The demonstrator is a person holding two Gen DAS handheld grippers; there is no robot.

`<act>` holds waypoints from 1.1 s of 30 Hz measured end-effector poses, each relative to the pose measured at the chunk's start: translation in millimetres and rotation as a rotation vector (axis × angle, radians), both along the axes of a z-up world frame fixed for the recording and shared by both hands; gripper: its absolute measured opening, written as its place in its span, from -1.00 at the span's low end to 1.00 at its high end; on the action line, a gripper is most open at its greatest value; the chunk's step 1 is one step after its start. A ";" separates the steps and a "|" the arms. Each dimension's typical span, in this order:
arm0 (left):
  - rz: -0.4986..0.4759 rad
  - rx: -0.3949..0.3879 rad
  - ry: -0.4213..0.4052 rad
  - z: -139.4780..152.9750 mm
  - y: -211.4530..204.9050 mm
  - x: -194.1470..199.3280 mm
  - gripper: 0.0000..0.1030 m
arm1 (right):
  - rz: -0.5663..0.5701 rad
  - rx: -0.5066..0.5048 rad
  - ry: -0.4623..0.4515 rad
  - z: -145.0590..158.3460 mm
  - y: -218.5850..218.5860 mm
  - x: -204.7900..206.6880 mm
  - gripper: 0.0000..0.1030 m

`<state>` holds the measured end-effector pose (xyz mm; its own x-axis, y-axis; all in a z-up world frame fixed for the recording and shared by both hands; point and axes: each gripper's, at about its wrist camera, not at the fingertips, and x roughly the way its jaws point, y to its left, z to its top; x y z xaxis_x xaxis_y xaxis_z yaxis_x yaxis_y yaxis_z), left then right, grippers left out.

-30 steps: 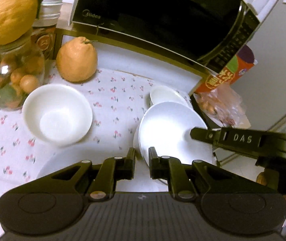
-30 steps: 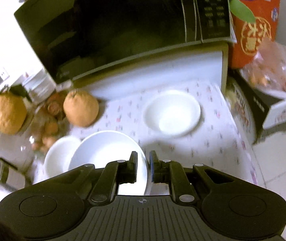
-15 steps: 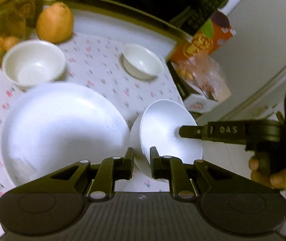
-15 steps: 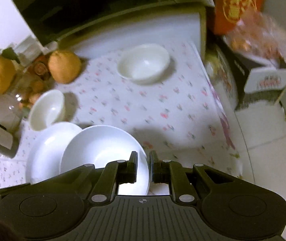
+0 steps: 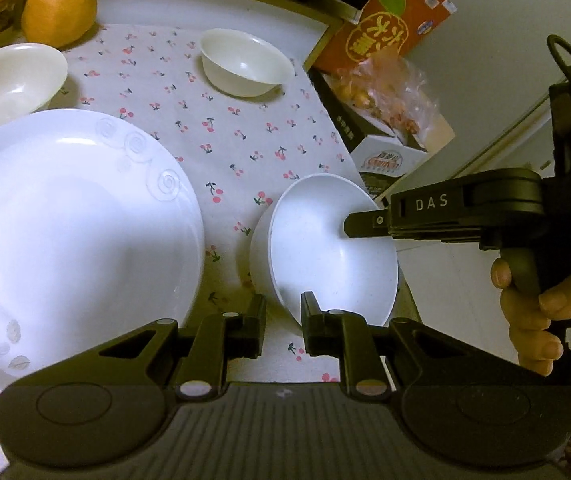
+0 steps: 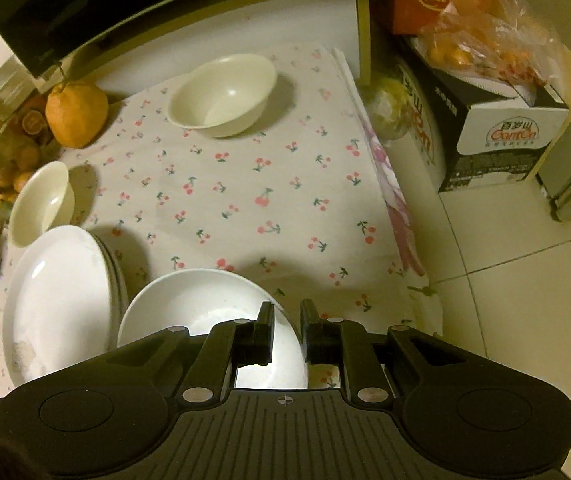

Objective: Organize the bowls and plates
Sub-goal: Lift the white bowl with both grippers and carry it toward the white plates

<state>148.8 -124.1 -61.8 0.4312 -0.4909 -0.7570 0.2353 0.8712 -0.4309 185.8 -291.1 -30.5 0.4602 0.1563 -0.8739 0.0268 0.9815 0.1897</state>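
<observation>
Both grippers pinch the rim of one white deep bowl, which also shows in the right wrist view. My left gripper is shut on its near rim. My right gripper is shut on its right rim and reaches in from the right in the left wrist view. The bowl hangs tilted above the front right of the cherry-print cloth. A large white plate lies to its left; in the right wrist view it tops a small stack. Two small cream bowls stand behind, one at the back and one at the left.
A large citrus fruit and a jar of small fruit stand at the back left under a black microwave. An orange carton and a box with bagged fruit sit beyond the table's right edge. Tiled floor lies on the right.
Both grippers have pulled back toward the table's front right edge with the bowl held between them. The large plate and the back bowl have come into fuller view.
</observation>
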 end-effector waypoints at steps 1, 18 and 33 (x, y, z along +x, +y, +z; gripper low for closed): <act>0.001 0.002 0.002 -0.8 0.2 0.4 -0.68 | -0.002 0.009 0.004 -1.3 -1.4 1.1 -0.70; -0.006 0.012 -0.027 1.8 -1.6 -0.4 -0.56 | -0.029 0.058 0.012 -10.4 -4.4 9.5 -0.68; -0.009 0.024 -0.039 7.8 2.6 -1.1 -0.16 | -0.080 0.097 0.003 -4.8 -14.1 9.7 -0.23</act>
